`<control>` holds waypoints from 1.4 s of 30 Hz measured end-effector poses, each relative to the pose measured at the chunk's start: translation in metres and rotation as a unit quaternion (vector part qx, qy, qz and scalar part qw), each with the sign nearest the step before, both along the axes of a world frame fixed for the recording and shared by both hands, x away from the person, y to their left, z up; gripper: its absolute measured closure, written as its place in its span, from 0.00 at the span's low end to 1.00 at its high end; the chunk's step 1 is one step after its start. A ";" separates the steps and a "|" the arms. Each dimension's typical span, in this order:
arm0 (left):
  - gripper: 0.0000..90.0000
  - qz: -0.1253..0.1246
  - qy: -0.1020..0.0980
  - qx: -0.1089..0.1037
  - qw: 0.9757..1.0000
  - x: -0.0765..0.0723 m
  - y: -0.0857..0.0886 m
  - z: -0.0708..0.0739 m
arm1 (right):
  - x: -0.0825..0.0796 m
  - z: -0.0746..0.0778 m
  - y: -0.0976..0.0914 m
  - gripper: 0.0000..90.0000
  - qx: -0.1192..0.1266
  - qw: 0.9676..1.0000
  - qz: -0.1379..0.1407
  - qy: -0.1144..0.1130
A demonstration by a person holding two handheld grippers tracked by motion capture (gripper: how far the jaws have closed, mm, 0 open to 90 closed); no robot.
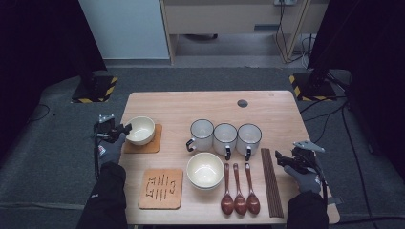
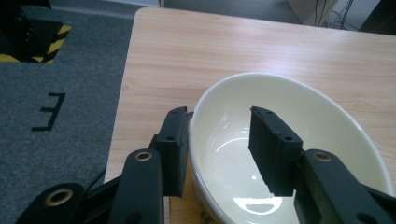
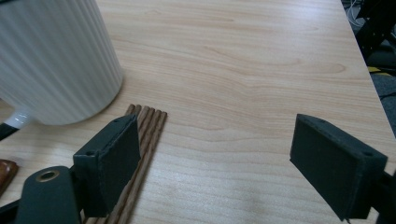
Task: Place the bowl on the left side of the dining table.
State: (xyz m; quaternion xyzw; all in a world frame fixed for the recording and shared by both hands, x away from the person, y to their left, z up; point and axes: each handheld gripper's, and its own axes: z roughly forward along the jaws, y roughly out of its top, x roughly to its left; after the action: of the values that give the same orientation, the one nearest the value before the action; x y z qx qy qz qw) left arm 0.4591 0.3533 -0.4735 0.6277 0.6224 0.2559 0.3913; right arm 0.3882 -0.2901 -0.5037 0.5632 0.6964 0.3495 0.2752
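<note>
- Left gripper [image 1: 125,129] [image 2: 219,140]: at the table's left edge, jaws parted and straddling the rim of the cream bowl [image 1: 140,130] [image 2: 299,140]; one jaw outside the wall, close against it, the other inside the hollow with a gap to the wall. No clamp on the rim; released.
- Right gripper [image 1: 279,157] [image 3: 215,163]: near the table's right edge, jaws spread wide over bare wood, holding nothing. Left jaw sits above the ends of the chopsticks [image 1: 271,183] [image 3: 144,140].
- Near row, high view: slotted wooden coaster [image 1: 161,188] at left; second bowl [image 1: 205,170] just beside it to the right, apart from it; three dark red spoons [image 1: 239,191] side by side, bowls toward the person; chopsticks in a bundle lying lengthwise to the right of the spoons.
- Middle row: cream bowl standing on a plain wooden coaster [image 1: 149,145], at the left side of the table, upright and empty, its inside glossy in the left gripper view.
- Same row, right of centre: three white mugs [image 1: 225,138] with dark rims, close together, handles turned toward the person. The rightmost, ribbed on its wall, appears in the right gripper view [image 3: 51,60], just beside the chopstick tips.
- Far part of the table [image 1: 215,102]: light wood, with a round dark cap [image 1: 242,103] set in it.
- Beyond: grey carpet [image 1: 210,78] and two stand bases with yellow-black striping [image 1: 95,88].
</note>
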 end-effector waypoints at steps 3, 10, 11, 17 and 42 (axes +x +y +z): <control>0.62 -0.005 -0.012 0.000 1.000 -0.007 -0.002 0.006 | -0.002 0.004 0.002 0.18 0.003 1.000 0.003 -0.005; 0.61 -0.025 -0.031 0.010 0.999 -0.024 -0.016 0.019 | -0.006 0.011 0.004 0.19 0.011 1.000 0.008 -0.020; 0.61 -0.027 -0.033 0.013 0.999 -0.027 -0.018 0.021 | -0.008 0.013 0.004 0.19 0.012 1.000 0.007 -0.022; 0.59 -0.041 -0.042 0.013 0.998 -0.040 -0.030 0.027 | -0.014 0.017 0.006 0.20 0.016 0.999 0.011 -0.027; 0.50 -0.106 -0.050 0.019 0.993 -0.082 -0.086 0.016 | -0.038 0.028 0.037 0.25 0.038 0.997 0.063 -0.033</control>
State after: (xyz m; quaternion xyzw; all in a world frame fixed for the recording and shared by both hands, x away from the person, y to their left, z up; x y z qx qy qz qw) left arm 0.3769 0.2675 -0.4576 0.6842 0.5269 0.2555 0.4347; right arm 0.3503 -0.2530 -0.4754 0.5164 0.7071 0.4106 0.2546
